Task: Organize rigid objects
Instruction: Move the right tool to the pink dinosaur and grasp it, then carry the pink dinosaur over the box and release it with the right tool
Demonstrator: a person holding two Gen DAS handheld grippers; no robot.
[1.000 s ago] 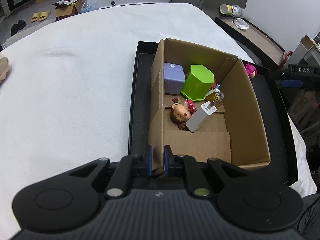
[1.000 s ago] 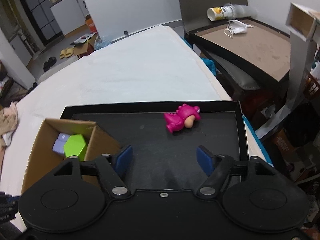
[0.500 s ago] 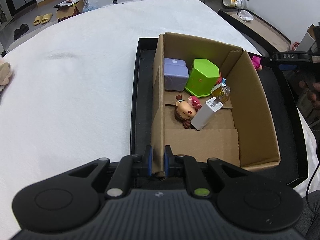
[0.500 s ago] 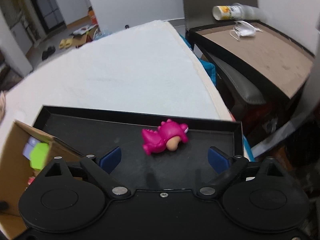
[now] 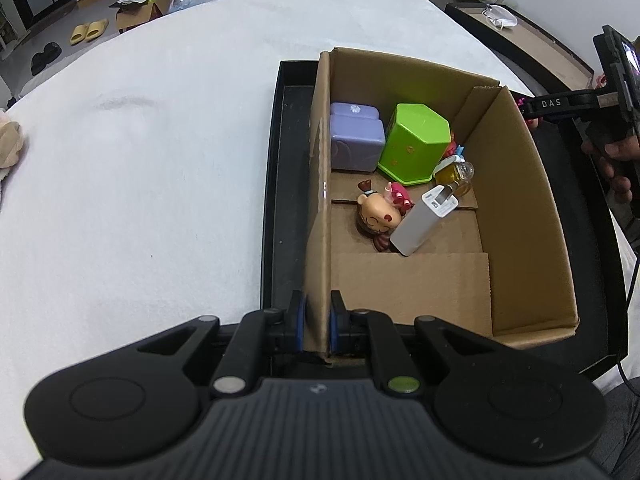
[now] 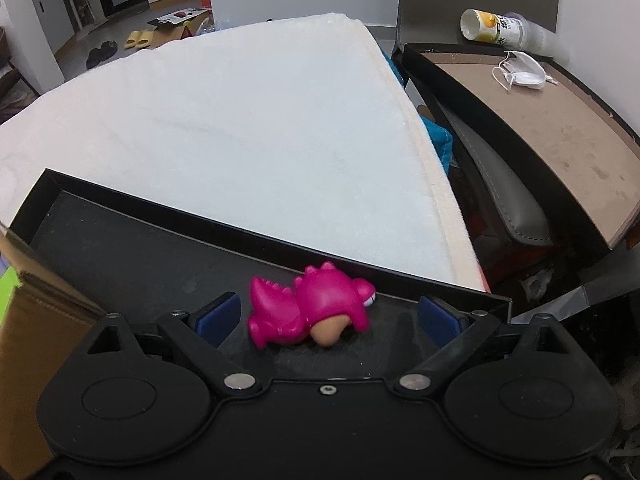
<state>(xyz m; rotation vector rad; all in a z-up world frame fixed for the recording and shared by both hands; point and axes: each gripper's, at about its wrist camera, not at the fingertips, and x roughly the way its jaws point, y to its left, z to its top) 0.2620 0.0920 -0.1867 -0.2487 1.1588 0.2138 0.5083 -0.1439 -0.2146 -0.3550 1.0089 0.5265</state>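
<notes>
Only "DAS" reads on the right gripper [image 6: 329,312], jaws open around the pink dinosaur [image 6: 310,306]; left gripper [image 5: 316,326] clamps the cardboard box [image 5: 520,216].

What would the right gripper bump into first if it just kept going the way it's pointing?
Most likely the pink dinosaur toy. It lies on the black tray between the open right gripper pads, which don't touch it. How far is left is hard to judge.
</notes>
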